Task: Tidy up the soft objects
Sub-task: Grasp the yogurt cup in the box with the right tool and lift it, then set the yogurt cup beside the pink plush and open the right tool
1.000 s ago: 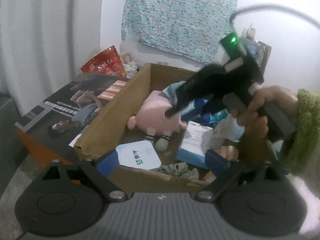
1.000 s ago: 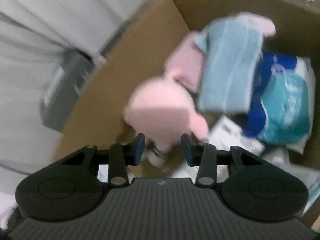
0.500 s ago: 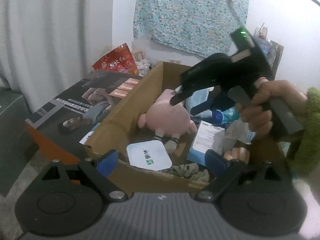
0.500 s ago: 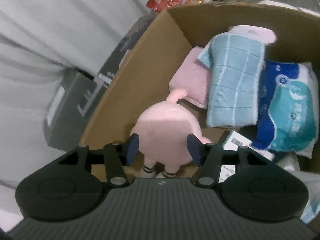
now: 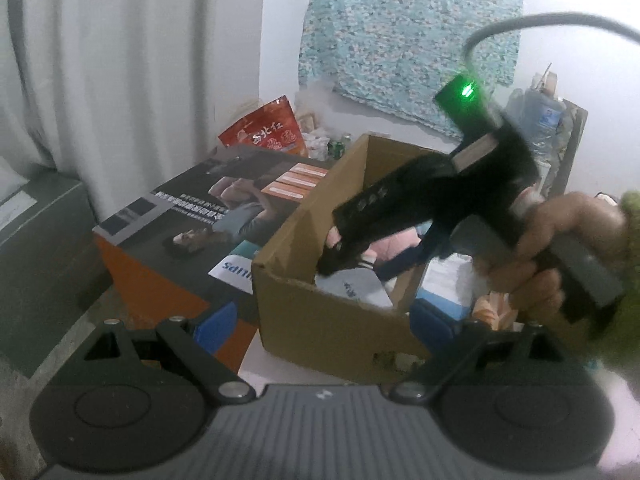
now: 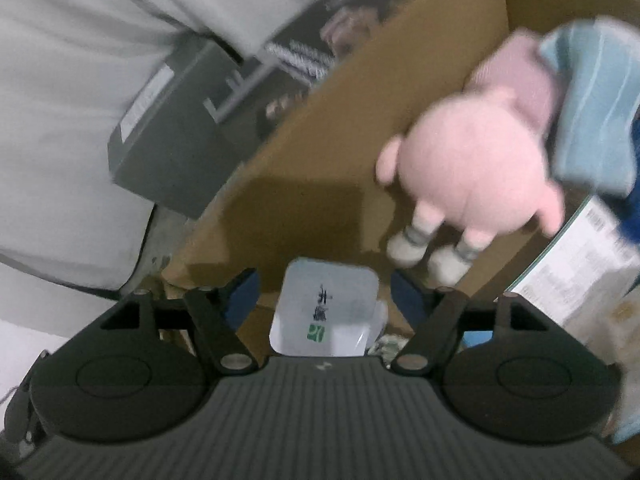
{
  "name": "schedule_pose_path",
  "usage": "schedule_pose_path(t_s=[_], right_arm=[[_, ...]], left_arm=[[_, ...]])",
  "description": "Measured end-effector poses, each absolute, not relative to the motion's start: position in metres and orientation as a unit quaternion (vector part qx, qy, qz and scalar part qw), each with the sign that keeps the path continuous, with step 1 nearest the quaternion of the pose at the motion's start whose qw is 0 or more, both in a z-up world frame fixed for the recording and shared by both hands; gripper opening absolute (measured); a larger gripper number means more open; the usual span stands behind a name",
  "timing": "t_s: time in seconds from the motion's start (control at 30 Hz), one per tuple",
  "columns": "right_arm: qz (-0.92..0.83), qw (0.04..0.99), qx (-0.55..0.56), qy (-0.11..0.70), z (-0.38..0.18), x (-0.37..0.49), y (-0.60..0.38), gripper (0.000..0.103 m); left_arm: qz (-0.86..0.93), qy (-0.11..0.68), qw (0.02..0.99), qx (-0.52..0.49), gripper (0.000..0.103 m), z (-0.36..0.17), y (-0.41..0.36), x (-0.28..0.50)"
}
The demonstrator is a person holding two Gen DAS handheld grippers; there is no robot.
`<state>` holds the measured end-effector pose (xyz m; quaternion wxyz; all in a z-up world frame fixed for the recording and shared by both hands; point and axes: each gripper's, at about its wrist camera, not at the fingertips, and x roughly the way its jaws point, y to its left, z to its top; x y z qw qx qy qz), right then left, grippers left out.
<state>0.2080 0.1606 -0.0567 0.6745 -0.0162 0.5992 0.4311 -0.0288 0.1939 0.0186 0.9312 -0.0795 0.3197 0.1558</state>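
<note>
Item: right gripper (image 6: 324, 288), jaws spread and just been opening, nothing between them; it hangs over the near left corner of the cardboard box (image 6: 320, 128), above a white square packet (image 6: 326, 312).

Item: pink plush pig (image 6: 476, 164), released, lying inside the box against its left wall, feet toward the near edge, head touching a folded pink cloth (image 6: 520, 76) and a blue striped towel (image 6: 596, 104) at the far end.

Item: left gripper (image 5: 324, 320), jaws apart and empty, held outside the near wall of the box.

Step in hand, as we judge it: the plush is placed and the right gripper is clearing off. We would lift it straight up before swinging aside, so a finger does not snag a leg or drag the packet.

Contents, right side: a printed paper carton (image 6: 576, 264); a blue-and-white soft pack beyond it, too blurred for us to name.

Surroundings: the box stands beside a printed appliance carton (image 5: 224, 220); a red snack bag (image 5: 264, 132) behind; white curtain (image 5: 120, 60) to the left; patterned teal cloth (image 5: 408, 40) pinned to the wall.
</note>
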Motion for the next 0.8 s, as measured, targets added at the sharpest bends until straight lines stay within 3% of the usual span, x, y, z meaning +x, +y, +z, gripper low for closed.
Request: schedule_pose_path(t_s=[0.43,0.8], right_arm=[[0.434,0.677,-0.025,0.593,-0.068,0.194,0.161,0.063],[0.412,0.693,-0.007,0.591,-0.072,0.207,0.154,0.067]], left_arm=[[0.147,0.318,0.932,-0.090,0.095,0.017,0.194,-0.029],[0.149,0.336,0.925,-0.093,0.095,0.014,0.189,-0.024]])
